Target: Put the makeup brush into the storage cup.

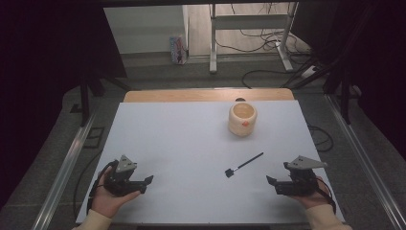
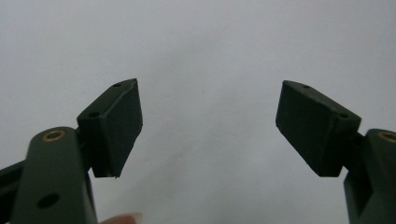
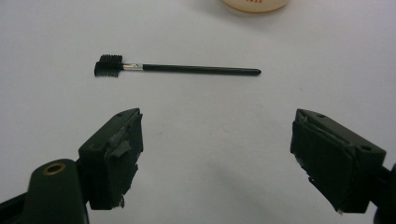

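A white rectangular table top (image 1: pixel 191 143) holds a slim black brush with a small comb head (image 1: pixel 243 165), lying flat right of centre. A cream, round wooden cup (image 1: pixel 242 119) stands well beyond it. The left gripper (image 1: pixel 147 183) rests near the front left edge, jaws wide apart and empty. The right gripper (image 1: pixel 271 184) rests front right, near the brush, jaws wide apart and empty.

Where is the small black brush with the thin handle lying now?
In the high view the small black brush lies flat on the white table, right of centre, between the cream round cup and the right gripper, touching neither.
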Tool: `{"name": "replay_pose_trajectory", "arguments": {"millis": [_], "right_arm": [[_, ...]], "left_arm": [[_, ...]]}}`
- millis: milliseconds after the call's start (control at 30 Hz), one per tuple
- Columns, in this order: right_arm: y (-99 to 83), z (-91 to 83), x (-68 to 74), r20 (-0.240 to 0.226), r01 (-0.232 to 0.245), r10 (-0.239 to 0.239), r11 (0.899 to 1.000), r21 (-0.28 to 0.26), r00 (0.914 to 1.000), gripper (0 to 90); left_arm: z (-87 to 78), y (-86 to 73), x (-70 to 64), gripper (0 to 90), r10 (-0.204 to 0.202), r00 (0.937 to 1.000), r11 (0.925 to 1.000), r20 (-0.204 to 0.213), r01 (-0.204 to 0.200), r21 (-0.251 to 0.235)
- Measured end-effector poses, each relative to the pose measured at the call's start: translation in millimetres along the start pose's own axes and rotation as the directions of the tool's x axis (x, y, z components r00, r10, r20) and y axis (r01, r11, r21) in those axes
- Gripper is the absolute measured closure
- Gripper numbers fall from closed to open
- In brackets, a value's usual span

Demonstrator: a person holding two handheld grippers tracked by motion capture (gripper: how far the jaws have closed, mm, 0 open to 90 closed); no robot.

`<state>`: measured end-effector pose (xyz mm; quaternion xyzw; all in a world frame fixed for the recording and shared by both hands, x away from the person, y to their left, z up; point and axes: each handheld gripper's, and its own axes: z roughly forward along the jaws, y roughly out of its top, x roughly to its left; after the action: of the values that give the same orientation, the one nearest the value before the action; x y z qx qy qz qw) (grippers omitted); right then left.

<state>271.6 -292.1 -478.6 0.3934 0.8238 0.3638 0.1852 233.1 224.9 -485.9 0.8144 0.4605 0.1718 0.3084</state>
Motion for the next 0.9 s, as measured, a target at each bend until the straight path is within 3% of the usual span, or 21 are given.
{"name": "replay_pose_trajectory", "arguments": {"millis": [167,400,900], "right_arm": [[-3.3,-6.2,2.1,0.008,-0.009,0.009,1.000,-0.007,0.9999,17.4],[-2.7,-6.9,1.7,0.014,-0.012,0.012,1.000,-0.007,0.9998,18.1],[2.3,0.6,-0.5,0.012,-0.018,0.018,1.000,0.005,0.9998,18.2]], "left_arm": [[0.3,6.1,-5.8,24.5,0.014,0.9999,0.9999,0.008,-0.014,0.000],[1.1,18.3,-18.3,24.7,0.071,0.9970,0.9974,0.031,-0.071,0.007],[16.6,49.3,-40.0,24.6,0.155,0.9844,0.9868,0.084,-0.158,0.036]]}}
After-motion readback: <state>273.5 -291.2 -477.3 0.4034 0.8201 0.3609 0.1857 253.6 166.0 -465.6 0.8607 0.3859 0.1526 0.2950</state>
